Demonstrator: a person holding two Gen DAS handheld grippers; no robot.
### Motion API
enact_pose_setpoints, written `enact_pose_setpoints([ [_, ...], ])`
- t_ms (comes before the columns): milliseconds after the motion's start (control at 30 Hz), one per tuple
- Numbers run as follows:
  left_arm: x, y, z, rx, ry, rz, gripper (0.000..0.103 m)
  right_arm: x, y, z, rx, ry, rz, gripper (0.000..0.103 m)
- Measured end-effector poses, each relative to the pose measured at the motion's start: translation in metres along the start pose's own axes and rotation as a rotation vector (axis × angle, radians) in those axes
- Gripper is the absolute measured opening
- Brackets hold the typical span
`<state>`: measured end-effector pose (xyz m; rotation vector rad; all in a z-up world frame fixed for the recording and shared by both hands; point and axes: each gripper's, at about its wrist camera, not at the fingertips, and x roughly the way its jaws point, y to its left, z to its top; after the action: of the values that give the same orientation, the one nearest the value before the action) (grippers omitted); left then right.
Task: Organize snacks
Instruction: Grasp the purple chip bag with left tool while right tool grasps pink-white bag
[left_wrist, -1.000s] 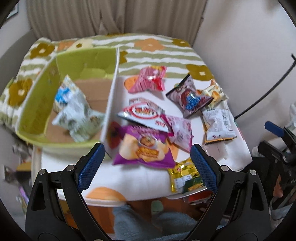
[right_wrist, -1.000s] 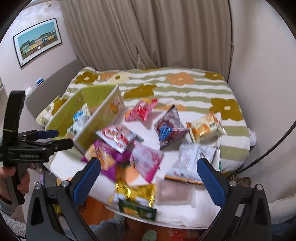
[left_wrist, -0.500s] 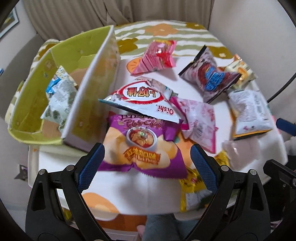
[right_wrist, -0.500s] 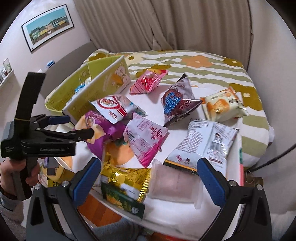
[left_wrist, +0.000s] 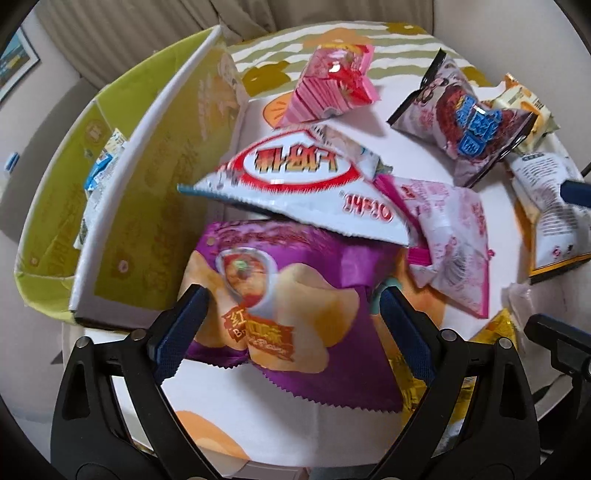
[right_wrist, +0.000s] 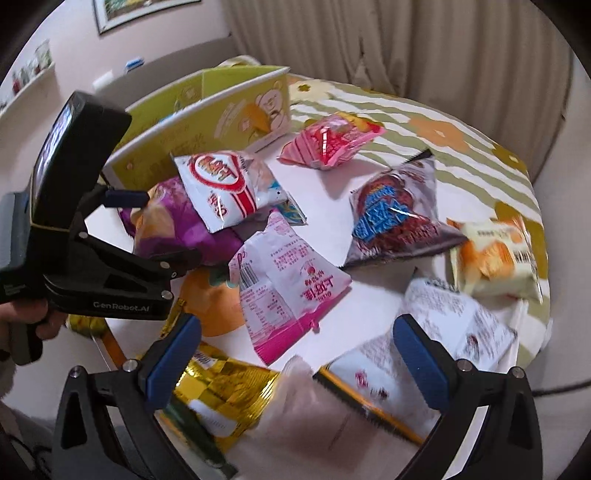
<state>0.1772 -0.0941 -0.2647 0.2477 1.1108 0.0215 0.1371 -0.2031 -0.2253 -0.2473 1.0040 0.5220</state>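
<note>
My left gripper (left_wrist: 291, 321) is open, its fingers on either side of a purple chip bag (left_wrist: 280, 295) lying on the white table; it also shows in the right wrist view (right_wrist: 155, 225) beside the purple bag (right_wrist: 173, 229). A white-and-red Oishi bag (left_wrist: 295, 177) rests on the purple bag's far edge. My right gripper (right_wrist: 295, 354) is open and empty over a pink-and-white packet (right_wrist: 284, 280), a gold packet (right_wrist: 221, 384) and a clear packet (right_wrist: 306, 402). A green cardboard box (left_wrist: 122, 177) at the left holds a blue-and-white packet (left_wrist: 99, 166).
More snacks lie on the table: a pink wafer bag (right_wrist: 328, 144), a dark bag with blue lettering (right_wrist: 395, 218), an orange-and-cream packet (right_wrist: 495, 254) and a white packet (right_wrist: 443, 332). A flowered bedspread (right_wrist: 461, 122) and curtains lie beyond. The table's near edge (left_wrist: 258, 454) is close.
Both grippers have moved forward and down toward the table. My left gripper now straddles the purple chip bag. The snacks have not moved.
</note>
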Motion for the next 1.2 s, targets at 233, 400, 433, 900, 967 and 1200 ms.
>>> enact_pose_setpoints([
  [233,0.024,0.007,-0.008,-0.015,0.070,-0.035,0.081,0.028,0.011,0.017,-0.114,0.058,0.002,0.103],
  [400,0.020,0.010,-0.011,-0.011,0.038,-0.044,0.065,0.049,0.016,0.025,-0.167,0.101,0.009,0.103],
  [433,0.019,0.011,-0.012,-0.012,0.034,-0.047,0.061,0.054,0.016,0.027,-0.176,0.110,0.013,0.103],
  [900,-0.003,0.021,-0.032,-0.052,0.015,-0.117,0.052,0.098,0.027,0.040,-0.258,0.205,-0.003,0.103],
  [967,-0.001,0.025,-0.029,-0.053,0.016,-0.125,0.052,0.103,0.028,0.042,-0.256,0.216,-0.006,0.103],
  [1200,0.001,0.025,-0.026,-0.062,0.012,-0.138,0.052,0.107,0.028,0.037,-0.244,0.211,-0.019,0.071],
])
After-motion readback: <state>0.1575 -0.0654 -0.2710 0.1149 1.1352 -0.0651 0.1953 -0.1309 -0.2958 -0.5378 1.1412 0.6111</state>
